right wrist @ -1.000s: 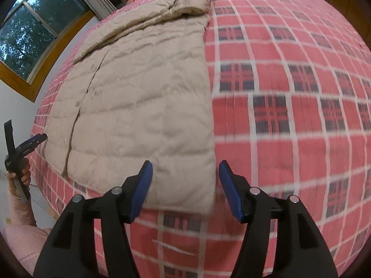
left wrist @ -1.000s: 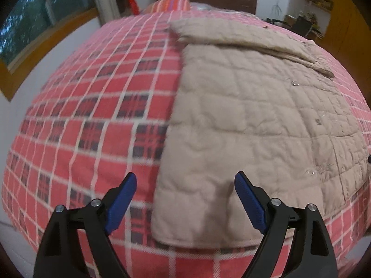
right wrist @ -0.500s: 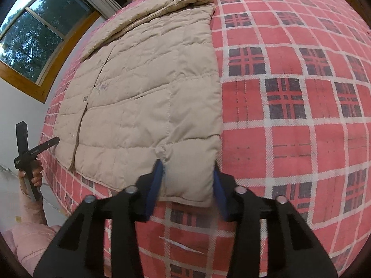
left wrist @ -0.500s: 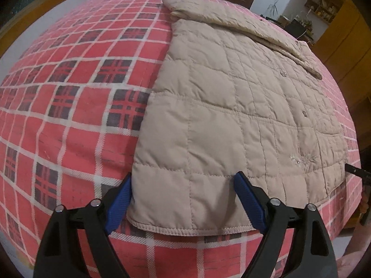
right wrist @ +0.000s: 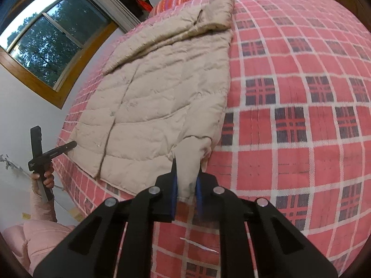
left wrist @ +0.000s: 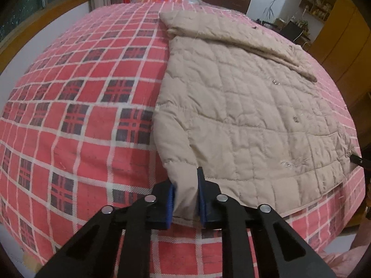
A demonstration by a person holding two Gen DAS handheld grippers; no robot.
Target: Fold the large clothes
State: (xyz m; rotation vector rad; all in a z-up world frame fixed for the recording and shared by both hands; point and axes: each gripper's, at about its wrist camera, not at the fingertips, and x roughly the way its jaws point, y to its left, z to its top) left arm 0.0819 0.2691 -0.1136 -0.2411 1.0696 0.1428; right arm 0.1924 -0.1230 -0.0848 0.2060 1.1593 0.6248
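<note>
Beige quilted jacket [left wrist: 243, 115] lies flat on the red plaid bed cover [left wrist: 81, 115], sleeve [left wrist: 231, 39] folded across the top end, so the side folds look done. Left gripper [left wrist: 185, 199] is clamped on one hem corner and right gripper [right wrist: 186, 192] pinches the other, with that corner lifted off the cover. Judging by this, what's left is the lengthwise fold: carry the hem up toward the collar end, then flatten

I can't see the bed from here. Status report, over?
Left gripper shut on jacket hem corner. Right gripper shut on the other corner. Nothing in the way, over.
</note>
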